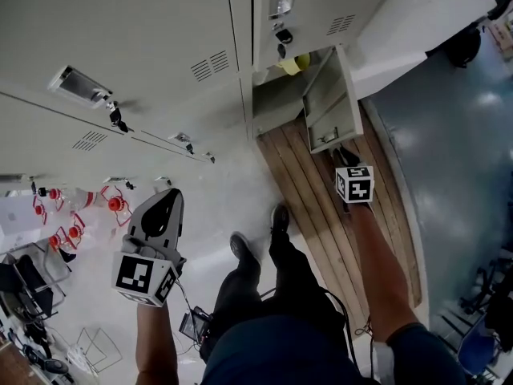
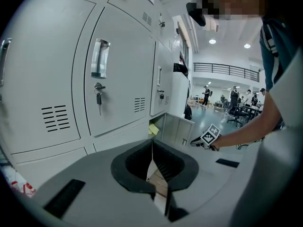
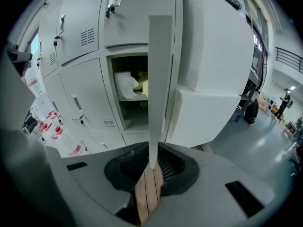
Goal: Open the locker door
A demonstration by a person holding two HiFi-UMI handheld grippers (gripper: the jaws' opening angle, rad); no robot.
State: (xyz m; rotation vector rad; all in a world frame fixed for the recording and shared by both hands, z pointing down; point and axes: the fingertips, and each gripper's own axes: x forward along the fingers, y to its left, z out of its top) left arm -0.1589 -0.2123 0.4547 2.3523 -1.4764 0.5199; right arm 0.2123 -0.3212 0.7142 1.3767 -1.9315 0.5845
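Though wide open, locker door (image 3: 158, 79) upright, edge-on between right tongs (image 3: 152, 168).

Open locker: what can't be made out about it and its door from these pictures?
- Contents, right gripper view: the locker door stands edge-on across the shelf, and the white bundle and yellow thing on it are too small to identify.
- Inside, head view: door and frame hide nearly all of it.
- Door handle: shows in no view; only the door's edge and inner face appear.
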